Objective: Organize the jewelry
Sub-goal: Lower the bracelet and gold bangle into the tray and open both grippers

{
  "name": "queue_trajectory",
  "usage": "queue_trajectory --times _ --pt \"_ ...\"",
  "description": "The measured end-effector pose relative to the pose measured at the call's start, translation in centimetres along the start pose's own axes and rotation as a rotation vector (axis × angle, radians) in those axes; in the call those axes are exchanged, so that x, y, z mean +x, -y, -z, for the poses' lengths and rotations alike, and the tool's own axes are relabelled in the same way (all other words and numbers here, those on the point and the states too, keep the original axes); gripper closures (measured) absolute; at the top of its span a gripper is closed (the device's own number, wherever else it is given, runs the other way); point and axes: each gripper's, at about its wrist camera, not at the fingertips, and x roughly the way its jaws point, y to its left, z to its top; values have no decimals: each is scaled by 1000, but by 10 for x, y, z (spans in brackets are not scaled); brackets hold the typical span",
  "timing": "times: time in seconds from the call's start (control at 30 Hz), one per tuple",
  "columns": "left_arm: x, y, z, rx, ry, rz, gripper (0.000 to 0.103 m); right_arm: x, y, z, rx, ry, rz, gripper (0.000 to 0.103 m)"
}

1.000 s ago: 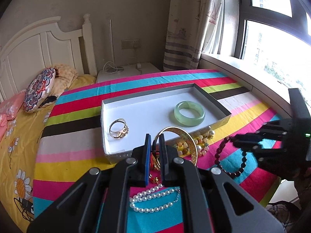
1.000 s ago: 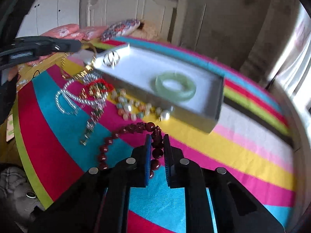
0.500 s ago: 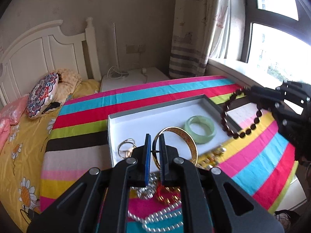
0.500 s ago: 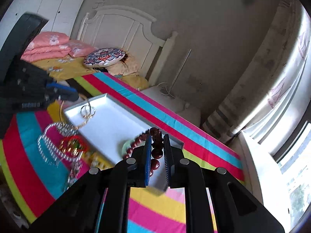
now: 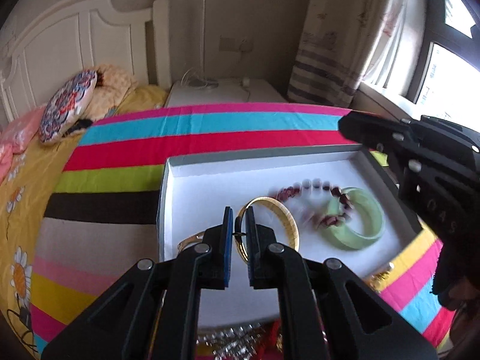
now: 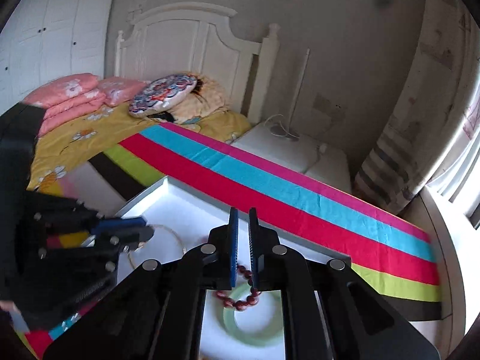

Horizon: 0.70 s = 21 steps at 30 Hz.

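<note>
A shallow white box (image 5: 210,177) lies on the striped cloth. My left gripper (image 5: 239,234) is shut on a gold bangle (image 5: 282,216) and holds it over the box. A dark red bead bracelet (image 5: 312,192) lies blurred in the box, partly over a green jade bangle (image 5: 357,225). My right gripper (image 6: 243,240) hangs above the box with its jaws a little apart and nothing between them. The beads (image 6: 240,300) and green bangle (image 6: 255,324) sit below it. A gold ring pair (image 5: 192,238) shows in the box behind my left fingers.
Pearl strands and red and gold pieces (image 5: 240,342) lie on the cloth (image 5: 210,123) in front of the box. A white nightstand (image 5: 222,93) stands behind. Pillows (image 6: 75,96) and headboard (image 6: 186,45) are far left. A window sill (image 5: 390,96) runs along the right.
My right gripper carried the bead bracelet over the box and let it go; the beads now lie inside by the green bangle. My left gripper moved forward over the box with the gold bangle.
</note>
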Motion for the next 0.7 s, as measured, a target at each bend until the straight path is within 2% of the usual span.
queue_trajectory --times 0.03,0.07,0.1,0.13,0.17,0.33,0.37,0.4,0.43,0.57,0.7 --pt "3 -1 -1 -2 -7 -6 95 3 5 1 32 -14 -14 94" --pt "5 -1 -1 -2 -11 -15 92 7 12 3 68 -31 -28 88" --pt "5 -2 -1 -2 -11 -16 84 8 18 6 96 -38 -38 80" --pt "5 -4 0 -3 -8 -13 80 8 23 9 112 -39 -41 59" --pt "5 -5 1 -4 -4 -15 71 6 28 14 126 -36 -35 44" --pt "0 -9 6 -18 9 -18 42 -2 39 34 164 -57 -54 41" --pt "-2 -9 8 -19 13 -23 33 -4 40 38 171 -63 -61 34" --pt "-4 -9 9 -17 17 -28 29 -6 40 42 175 -64 -65 31" --pt "-6 -9 10 -10 20 -38 28 -8 40 45 175 -65 -64 26" --pt "-16 -7 16 24 25 -68 23 -14 42 59 192 -100 -70 22" --pt "-33 -15 25 38 42 -80 20 -30 38 76 219 -109 -132 21"
